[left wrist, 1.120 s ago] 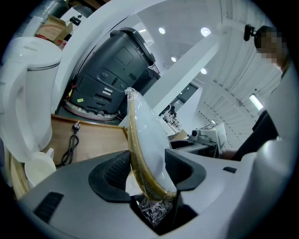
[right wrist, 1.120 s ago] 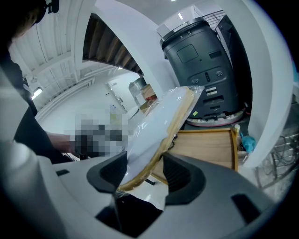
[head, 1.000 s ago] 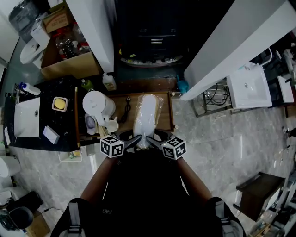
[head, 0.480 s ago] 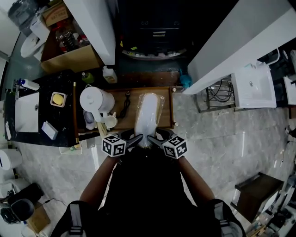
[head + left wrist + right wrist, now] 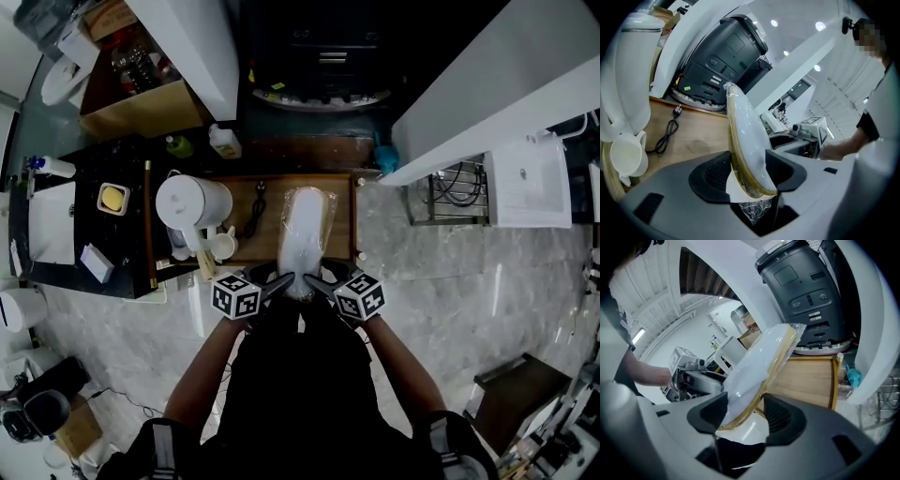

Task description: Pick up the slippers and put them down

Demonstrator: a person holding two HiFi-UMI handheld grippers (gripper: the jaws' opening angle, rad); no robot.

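Bright, even overhead light; ceiling spots point(image 5: 774, 22) blow out in the left gripper view. Heavy fisheye, dark vignetted corners in all views.

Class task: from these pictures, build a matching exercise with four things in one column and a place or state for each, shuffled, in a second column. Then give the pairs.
Things
1. white slippers wrapped in clear plastic
2. white electric kettle
3. black power cord
4. yellow soap bar

Places or states
A. in a white dish on the dark counter
B. clamped by the left hand-held gripper and right hand-held gripper
C. at the wooden tray's left end
D. lying on the tray between kettle and slippers

Pairs: 1-B, 2-C, 3-D, 4-A
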